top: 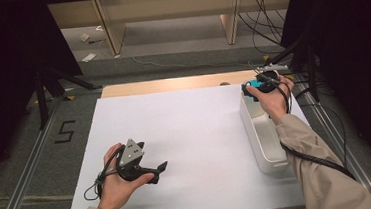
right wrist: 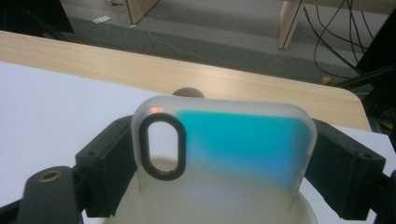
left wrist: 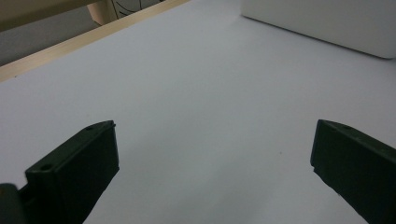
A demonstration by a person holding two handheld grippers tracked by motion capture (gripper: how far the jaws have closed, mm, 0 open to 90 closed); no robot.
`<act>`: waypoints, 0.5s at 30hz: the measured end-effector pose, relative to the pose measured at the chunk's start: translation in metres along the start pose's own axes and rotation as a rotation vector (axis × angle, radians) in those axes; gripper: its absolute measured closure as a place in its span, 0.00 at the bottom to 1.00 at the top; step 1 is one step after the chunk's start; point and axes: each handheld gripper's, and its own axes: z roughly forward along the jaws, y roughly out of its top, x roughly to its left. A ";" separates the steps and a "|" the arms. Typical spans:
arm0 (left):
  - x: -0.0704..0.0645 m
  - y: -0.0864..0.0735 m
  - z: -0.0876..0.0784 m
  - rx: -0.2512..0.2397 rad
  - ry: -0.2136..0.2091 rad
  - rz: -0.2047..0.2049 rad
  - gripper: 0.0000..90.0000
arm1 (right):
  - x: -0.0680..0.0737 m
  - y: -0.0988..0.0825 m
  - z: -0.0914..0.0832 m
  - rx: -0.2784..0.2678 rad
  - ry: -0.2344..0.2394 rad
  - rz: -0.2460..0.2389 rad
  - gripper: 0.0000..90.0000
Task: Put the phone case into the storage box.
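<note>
My right gripper [top: 255, 86] is shut on a frosted clear phone case [right wrist: 238, 140] with a turquoise panel and a black-ringed oval camera hole. The black jaws press on its two side edges, and the case stands upright between them. In the high view the case [top: 253, 83] hangs over the far end of a long white bin [top: 264, 148] at the table's right side. My left gripper [top: 159, 170] rests low near the front left of the white table sheet [top: 191, 134]. Its jaws stand wide open, with nothing between them [left wrist: 212, 154].
The bin [left wrist: 327, 23] lies ahead of the left gripper across bare white sheet. A wooden table edge [top: 172, 84] runs along the far side, with a small round dark thing [right wrist: 188, 92] on it. Cables and black stand legs crowd the floor at the right.
</note>
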 end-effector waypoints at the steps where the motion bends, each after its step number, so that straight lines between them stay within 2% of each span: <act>1: 0.000 0.000 0.000 0.000 0.000 0.000 0.00 | 0.000 0.000 0.001 -0.005 -0.003 0.001 0.19; 15: 0.000 0.000 0.000 0.001 -0.002 0.001 0.00 | 0.000 -0.002 0.004 -0.020 0.004 0.002 0.19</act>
